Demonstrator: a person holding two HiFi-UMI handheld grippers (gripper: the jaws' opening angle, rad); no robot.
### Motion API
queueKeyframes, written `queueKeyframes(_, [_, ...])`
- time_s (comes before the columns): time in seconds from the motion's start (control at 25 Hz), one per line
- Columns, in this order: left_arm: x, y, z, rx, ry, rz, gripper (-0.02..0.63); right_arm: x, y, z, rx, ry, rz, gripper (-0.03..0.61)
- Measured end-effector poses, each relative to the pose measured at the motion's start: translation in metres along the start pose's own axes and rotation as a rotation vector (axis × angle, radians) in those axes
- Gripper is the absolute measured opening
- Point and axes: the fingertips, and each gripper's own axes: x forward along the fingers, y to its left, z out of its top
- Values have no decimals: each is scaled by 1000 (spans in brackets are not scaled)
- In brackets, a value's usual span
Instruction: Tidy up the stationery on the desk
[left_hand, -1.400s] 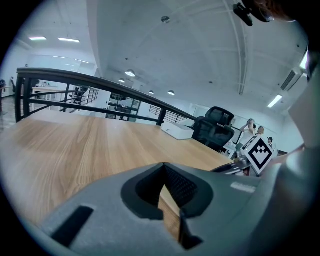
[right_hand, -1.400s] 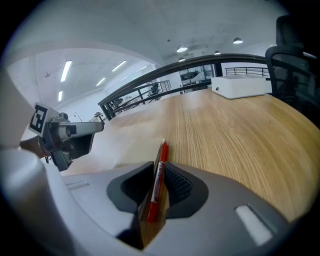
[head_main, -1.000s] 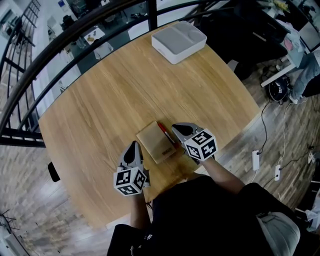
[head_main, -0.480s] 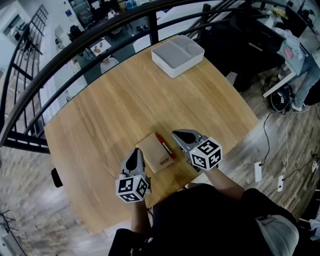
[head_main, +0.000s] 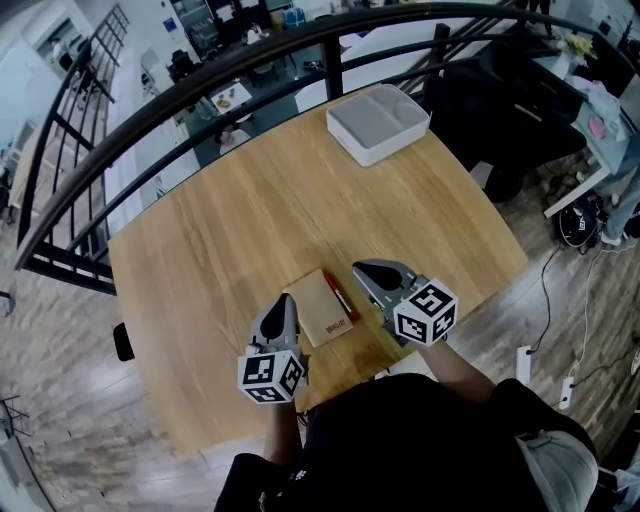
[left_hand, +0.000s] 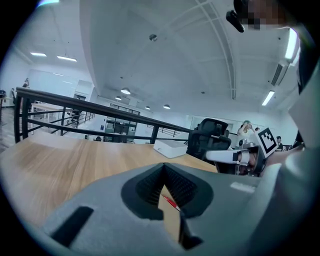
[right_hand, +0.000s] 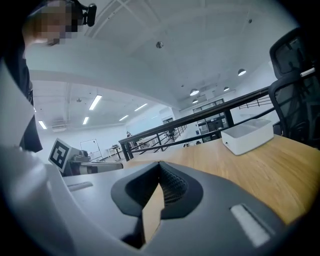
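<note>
A brown notebook (head_main: 320, 309) lies flat near the table's front edge, and a red pen (head_main: 338, 296) lies along its right side. Above the table to the left of the notebook, my left gripper (head_main: 284, 302) is shut and holds nothing. My right gripper (head_main: 362, 269) is just right of the pen, also shut and empty, pointing nearly level. In the left gripper view the red pen (left_hand: 170, 201) shows through the gap below the closed jaws of the left gripper (left_hand: 163, 168). The right gripper (right_hand: 160, 167) has its tips together.
A white tray (head_main: 379, 122) stands at the far side of the round wooden table (head_main: 230, 230), also seen as the white tray (left_hand: 170, 147) and the white tray (right_hand: 248, 135). A black railing (head_main: 200, 90) runs behind the table. A black office chair (left_hand: 208, 138) stands to the right.
Both grippers have lifted off the table beside the notebook and tipped towards level. Notebook and pen stay where they lay.
</note>
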Motion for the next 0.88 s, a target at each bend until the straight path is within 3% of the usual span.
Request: queueKeyframes(0.88, [-9,6,5,-5,-12,53,-3,13,11,4,-5,2,68,9])
